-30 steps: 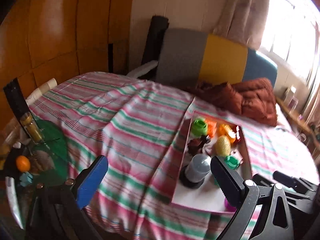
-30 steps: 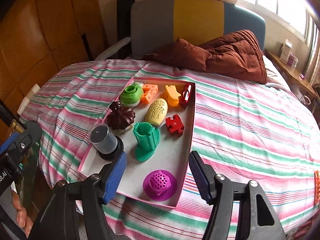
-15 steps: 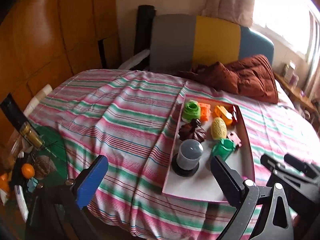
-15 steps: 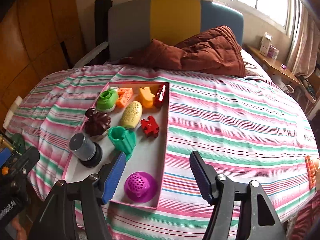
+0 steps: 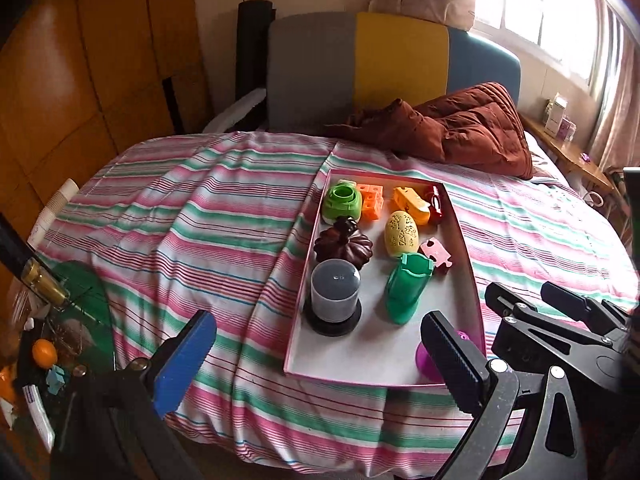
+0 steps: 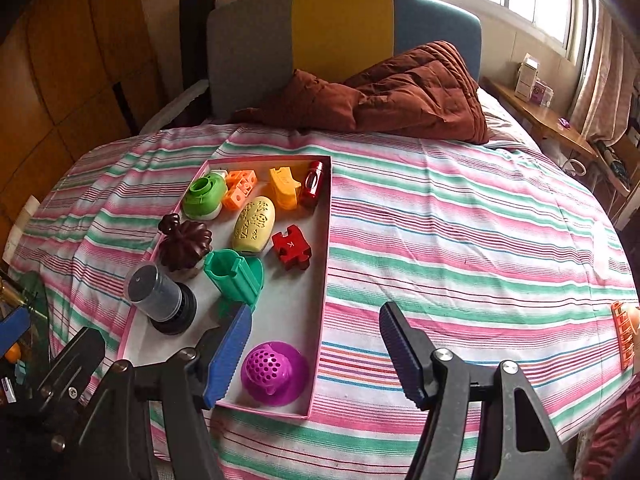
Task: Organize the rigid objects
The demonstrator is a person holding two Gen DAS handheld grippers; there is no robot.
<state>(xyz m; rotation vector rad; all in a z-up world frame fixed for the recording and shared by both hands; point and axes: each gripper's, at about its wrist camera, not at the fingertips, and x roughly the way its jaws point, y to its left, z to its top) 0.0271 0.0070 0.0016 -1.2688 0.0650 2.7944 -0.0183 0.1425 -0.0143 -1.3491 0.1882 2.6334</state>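
The bed (image 6: 440, 224), under its striped sheet, carries a shallow pink tray (image 6: 320, 280) toward its left side, and over the last second both cameras have drawn back and swung, so the tray now sits fuller in view of each; nothing in it has shifted. Inside lie the rigid things: a grey canister (image 6: 156, 292) and a brown pumpkin shape (image 6: 186, 242) along the left wall, a teal cup (image 6: 236, 276) and a yellow egg (image 6: 255, 224) mid-tray, a purple strainer (image 6: 274, 372) at the near edge, a red puzzle piece (image 6: 291, 246). The left tongs (image 5: 316, 352) and the right tongs (image 6: 314, 356) both hover spread and hold nothing. An orange piece (image 6: 624, 332) lies apart at the bed's right edge, so gathering may not be complete.
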